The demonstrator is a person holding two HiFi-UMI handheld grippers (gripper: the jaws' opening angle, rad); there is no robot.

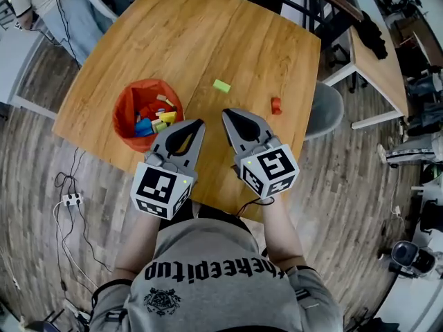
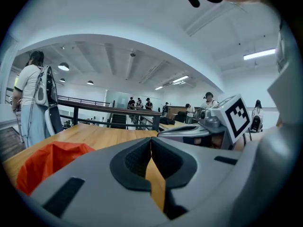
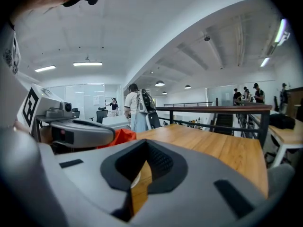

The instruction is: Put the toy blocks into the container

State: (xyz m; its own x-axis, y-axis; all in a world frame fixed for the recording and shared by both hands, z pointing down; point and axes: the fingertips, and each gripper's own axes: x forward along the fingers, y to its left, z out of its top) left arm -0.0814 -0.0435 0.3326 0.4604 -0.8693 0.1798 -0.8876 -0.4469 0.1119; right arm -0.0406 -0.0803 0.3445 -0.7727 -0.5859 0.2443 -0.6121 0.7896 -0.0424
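An orange container point(image 1: 122, 109) stands on the left of the wooden table point(image 1: 194, 33) and holds several coloured blocks point(image 1: 154, 120). A green block point(image 1: 221, 86) lies loose near the table's middle, and a red block point(image 1: 276, 105) sits near the right edge. My left gripper point(image 1: 201, 122) hovers just right of the container, shut with nothing in it. Beside it, my right gripper point(image 1: 225, 113) is also shut and empty, short of the green block. The left gripper view has its closed jaws point(image 2: 150, 138) with the container point(image 2: 47, 162) at lower left. The right gripper view shows its own jaws point(image 3: 146, 143) closed, and the container point(image 3: 120, 137) behind the left gripper.
A grey chair point(image 1: 325, 109) stands at the table's right edge, with a second desk point(image 1: 377, 61) beyond it. A person point(image 1: 41, 5) stands past the far left corner. A power strip with cables point(image 1: 69, 199) lies on the floor at left.
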